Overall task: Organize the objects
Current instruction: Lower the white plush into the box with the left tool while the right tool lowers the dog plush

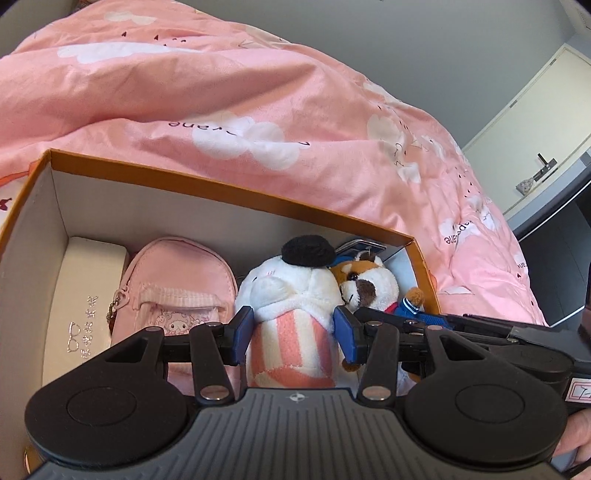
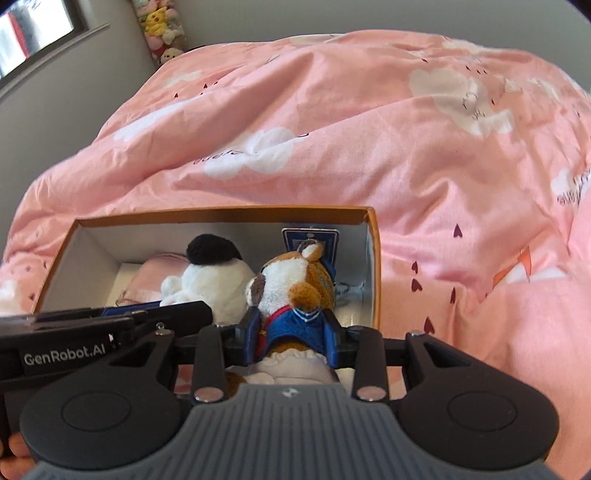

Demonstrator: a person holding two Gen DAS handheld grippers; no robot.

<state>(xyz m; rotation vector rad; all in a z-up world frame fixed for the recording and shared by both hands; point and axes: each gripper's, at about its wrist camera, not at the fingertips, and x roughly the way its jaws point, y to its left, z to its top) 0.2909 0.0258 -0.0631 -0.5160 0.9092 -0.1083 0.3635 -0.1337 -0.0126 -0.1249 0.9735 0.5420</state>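
Note:
An orange cardboard box (image 1: 229,186) sits on a pink duvet. Inside it lie a white glasses case (image 1: 85,295), a pink mini backpack (image 1: 177,288), a white plush with a black hat and pink-striped body (image 1: 291,295) and a brown-and-white dog plush in blue clothes (image 1: 369,284). My left gripper (image 1: 293,332) is closed around the white plush's striped body, inside the box. My right gripper (image 2: 293,332) is closed around the dog plush (image 2: 291,284) at its blue clothes, at the box's (image 2: 373,266) right end. The white plush (image 2: 214,277) sits just left of it.
The pink cloud-print duvet (image 2: 369,129) rises behind and to the right of the box. A blue card (image 2: 310,240) leans on the box's far wall. Plush toys (image 2: 162,29) are stacked in the room corner. A door with a handle (image 1: 543,166) stands at the right.

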